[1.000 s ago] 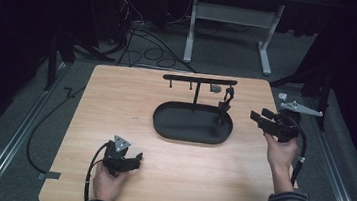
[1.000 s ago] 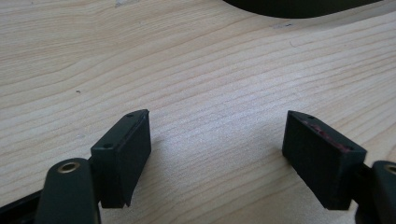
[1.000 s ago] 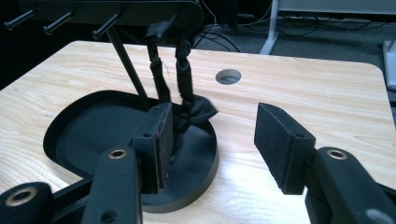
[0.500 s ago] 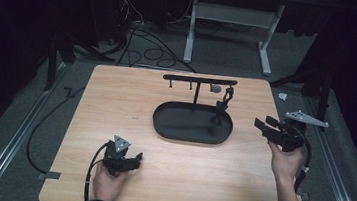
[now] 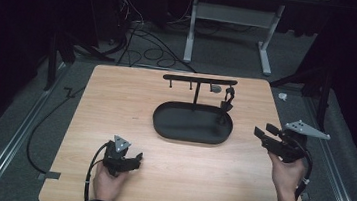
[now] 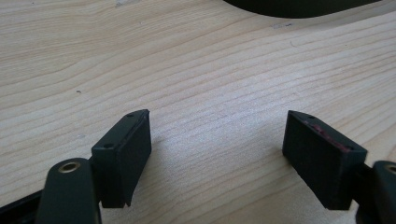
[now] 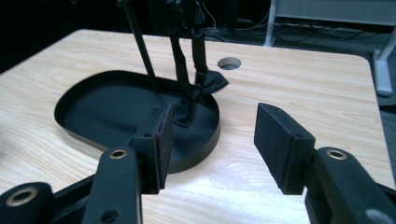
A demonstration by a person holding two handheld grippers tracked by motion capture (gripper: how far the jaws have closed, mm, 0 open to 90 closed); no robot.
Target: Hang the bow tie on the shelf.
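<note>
Wooden table (image 5: 116, 104), cables on grey floor (image 5: 142, 41), white desk frame (image 5: 268, 44)

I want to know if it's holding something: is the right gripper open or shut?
Open. The right gripper has its jaws wide apart, with bare table showing between them and nothing held.

— Where's the tray (image 5: 191, 128)?
— Mid-bench (image 5: 116, 99), toward the far side. A stand (image 5: 199, 80) rises from its back, a strap (image 5: 226, 101) hanging off the right end into the tray.
— The tools?
— Left tool (image 5: 131, 162) at the near edge, left of the tray; right tool (image 5: 265, 134) over the bench's right edge.
</note>
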